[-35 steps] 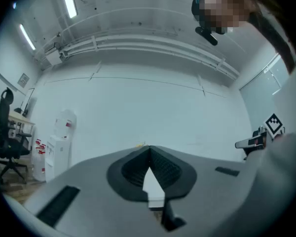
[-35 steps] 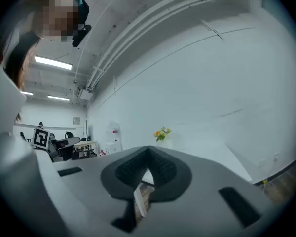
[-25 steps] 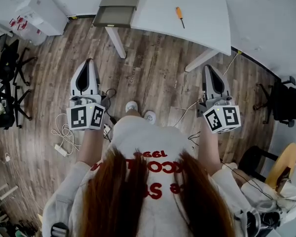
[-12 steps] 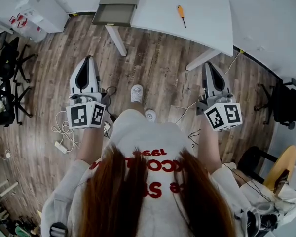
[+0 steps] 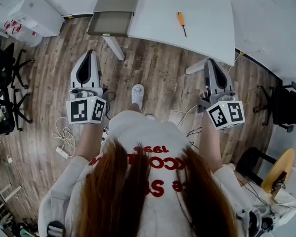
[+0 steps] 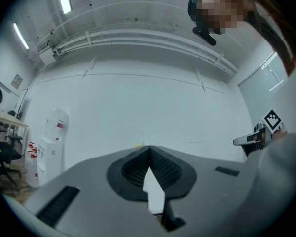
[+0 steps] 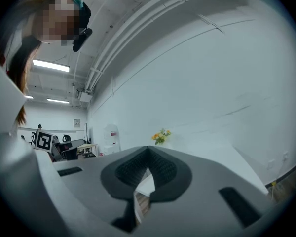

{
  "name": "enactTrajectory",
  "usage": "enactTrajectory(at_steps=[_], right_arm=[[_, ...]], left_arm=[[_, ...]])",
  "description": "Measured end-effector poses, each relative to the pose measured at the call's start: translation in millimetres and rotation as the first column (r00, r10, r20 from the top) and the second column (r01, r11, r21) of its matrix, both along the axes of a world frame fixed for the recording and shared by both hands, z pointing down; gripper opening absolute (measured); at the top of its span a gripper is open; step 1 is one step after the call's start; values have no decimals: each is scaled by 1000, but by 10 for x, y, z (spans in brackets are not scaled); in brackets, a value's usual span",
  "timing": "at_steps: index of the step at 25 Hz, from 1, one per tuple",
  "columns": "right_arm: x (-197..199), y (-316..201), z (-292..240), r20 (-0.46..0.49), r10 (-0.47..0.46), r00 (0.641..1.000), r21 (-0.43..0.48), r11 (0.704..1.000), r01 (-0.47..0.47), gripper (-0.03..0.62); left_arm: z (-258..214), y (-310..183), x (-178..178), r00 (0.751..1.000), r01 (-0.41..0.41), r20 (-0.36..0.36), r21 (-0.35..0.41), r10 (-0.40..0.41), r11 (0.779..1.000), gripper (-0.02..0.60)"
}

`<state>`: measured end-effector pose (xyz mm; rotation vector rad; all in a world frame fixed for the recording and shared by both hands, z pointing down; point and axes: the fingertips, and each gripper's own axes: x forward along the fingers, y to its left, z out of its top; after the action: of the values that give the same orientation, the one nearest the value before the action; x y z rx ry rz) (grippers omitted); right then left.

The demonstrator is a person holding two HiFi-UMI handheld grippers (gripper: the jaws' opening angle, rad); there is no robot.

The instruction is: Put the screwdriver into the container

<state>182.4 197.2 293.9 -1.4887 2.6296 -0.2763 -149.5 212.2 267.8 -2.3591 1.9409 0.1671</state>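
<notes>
Lying on the white desk (image 5: pixel 207 14): one screwdriver (image 5: pixel 180 22), orange handle farthest off, shaft pointing back and a little right. Well ahead of both tongs, nearer the right tongs (image 5: pixel 210 62) than the left tongs (image 5: pixel 91 53). Both pairs pinched together, holding nothing, raised over the wooden floor. To its left, well apart, at the desk's edge: one grey container (image 5: pixel 113 14).

White table (image 5: pixel 197 14) at top of head view. Orange-handled screwdriver (image 5: pixel 181 22) flat on it, near middle. Grey container (image 5: pixel 113 14) at table's left edge, well apart from screwdriver. Wood-plank floor (image 5: pixel 153 68) below: white cables (image 5: pixel 64 132), power strip (image 5: pixel 62 152), black chairs (image 5: pixel 5 68), white boxes (image 5: pixel 32 11) far left
</notes>
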Motion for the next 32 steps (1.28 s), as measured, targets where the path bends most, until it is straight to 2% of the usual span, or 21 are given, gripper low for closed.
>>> enactTrajectory(at_steps=[4, 7, 16, 25, 32], right_arm=[[-144, -391, -87, 25, -20, 999, 0, 1000, 20, 5], [-312, -724, -186, 7, -35, 999, 25, 999, 35, 5], [-482, -1510, -214, 37, 25, 999, 27, 999, -26, 5], [-220, -1727, 86, 38, 137, 990, -78, 988, -134, 5], [-276, -2061, 159, 43, 110, 993, -95, 990, -105, 5]], left_arm=[[-49, -435, -52, 1000, -21, -3, 10, 21, 1000, 5], [-77, -792, -145, 999, -32, -9, 16, 33, 999, 5], [-112, -1707, -360, 996, -92, -9, 27, 93, 995, 5], [120, -2112, -401, 991, -127, -32, -29, 126, 991, 5], [241, -2382, -364, 992, -123, -44, -56, 121, 991, 5]])
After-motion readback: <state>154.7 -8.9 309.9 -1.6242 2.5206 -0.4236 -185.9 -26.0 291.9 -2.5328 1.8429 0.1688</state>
